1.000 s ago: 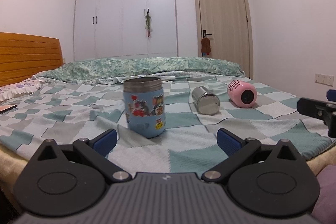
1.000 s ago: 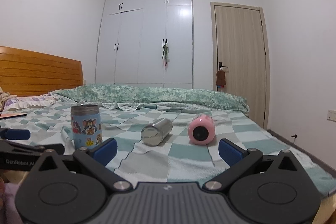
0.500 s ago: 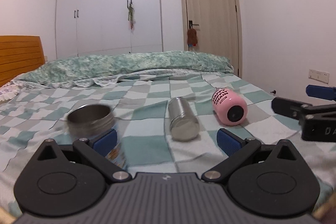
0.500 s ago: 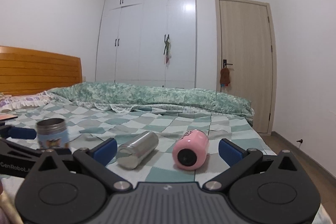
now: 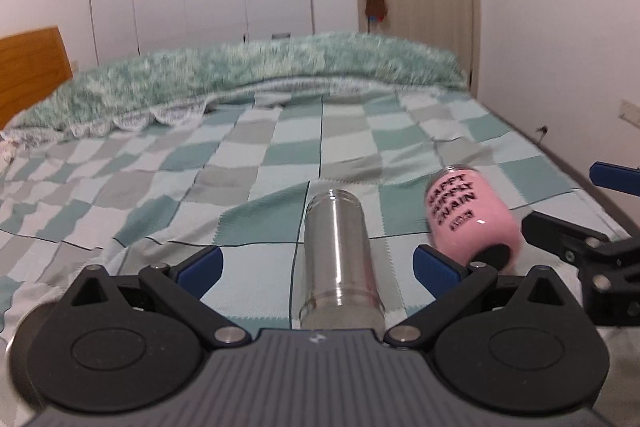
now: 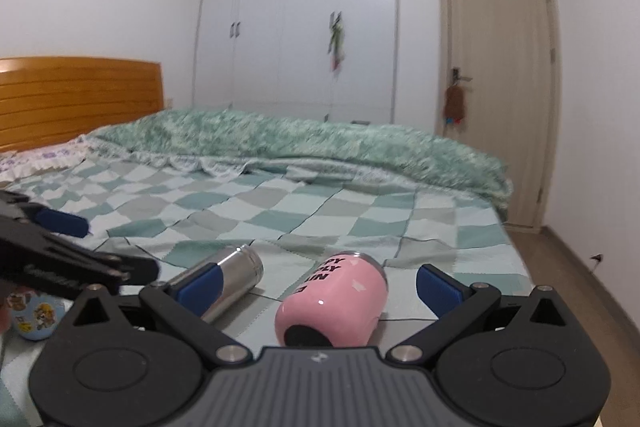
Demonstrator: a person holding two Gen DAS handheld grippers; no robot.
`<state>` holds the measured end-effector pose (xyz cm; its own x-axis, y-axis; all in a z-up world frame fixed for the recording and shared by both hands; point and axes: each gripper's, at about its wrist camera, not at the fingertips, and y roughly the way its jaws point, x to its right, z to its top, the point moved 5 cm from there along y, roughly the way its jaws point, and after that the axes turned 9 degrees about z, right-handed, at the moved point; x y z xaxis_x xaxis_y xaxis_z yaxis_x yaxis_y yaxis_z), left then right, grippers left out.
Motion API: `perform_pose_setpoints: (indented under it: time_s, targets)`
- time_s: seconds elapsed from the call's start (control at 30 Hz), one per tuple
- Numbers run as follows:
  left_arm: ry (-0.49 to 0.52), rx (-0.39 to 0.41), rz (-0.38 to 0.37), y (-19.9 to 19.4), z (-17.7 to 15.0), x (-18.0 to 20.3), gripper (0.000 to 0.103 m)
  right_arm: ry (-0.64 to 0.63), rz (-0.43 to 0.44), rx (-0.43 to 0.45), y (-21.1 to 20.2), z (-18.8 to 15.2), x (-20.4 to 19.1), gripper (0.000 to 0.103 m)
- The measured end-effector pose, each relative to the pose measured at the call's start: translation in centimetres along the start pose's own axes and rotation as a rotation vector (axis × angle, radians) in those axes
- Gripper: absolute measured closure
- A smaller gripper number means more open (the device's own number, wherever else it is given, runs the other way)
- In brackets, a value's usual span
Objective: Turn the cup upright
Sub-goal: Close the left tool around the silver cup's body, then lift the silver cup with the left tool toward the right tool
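The steel cup (image 5: 340, 255) is lying on its side on the checked bedspread (image 5: 200, 179), its long axis running near to far, almost straight along the line of the left gripper (image 5: 316, 263). In the left wrist view it is sitting between that gripper's two blue pads (image 5: 200, 263), a little right of centre, its near end passing out of sight under the gripper body; the jaws are standing wide apart and touching nothing. Just to its right, the pink cup (image 6: 334, 301) is also lying on its side, tilted so its dark near end is pointing toward the right gripper (image 6: 320, 281). In the right wrist view it is resting between that gripper's spread jaws, slightly left of centre, and those jaws are likewise gripping nothing. So each gripper is facing its own cup end-on; my judgement is that closing across the round body looks workable for either. At the far left, a blue cartoon cup (image 6: 34, 315) is partly showing behind the left gripper.
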<state>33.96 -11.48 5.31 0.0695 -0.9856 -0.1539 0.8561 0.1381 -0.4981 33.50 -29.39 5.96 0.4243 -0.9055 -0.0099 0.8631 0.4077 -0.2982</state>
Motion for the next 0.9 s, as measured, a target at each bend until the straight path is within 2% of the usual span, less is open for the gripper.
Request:
perform_pose_setpoints:
  time_s: [0.13,0.37,0.5,0.6,0.63,0.9]
  targets:
    - [0.006,-0.084,0.018,3.7,0.9,0.8,0.000,-0.009,0.018,-0.036,3.0,0.9,1.7,0.000]
    - [0.025,-0.212,0.075,9.3,1.1,1.9,0.000,0.012,-0.011,-0.074,6.6,1.7,4.1,0.000]
    - [0.049,-0.342,0.099,12.1,0.2,2.7,0.004,0.015,-0.008,-0.093,8.2,1.9,4.9,0.000]
    - [0.026,-0.431,0.075,13.7,-0.9,2.8,0.023,0.005,-0.005,-0.118,9.0,1.5,4.7,0.000]
    - [0.009,-0.456,0.047,14.0,-1.2,2.8,0.038,0.001,-0.005,-0.124,9.2,1.4,4.6,0.000]
    - [0.007,-0.433,0.016,11.9,-1.2,2.9,0.040,-0.009,0.024,-0.146,8.7,1.0,3.4,0.000]
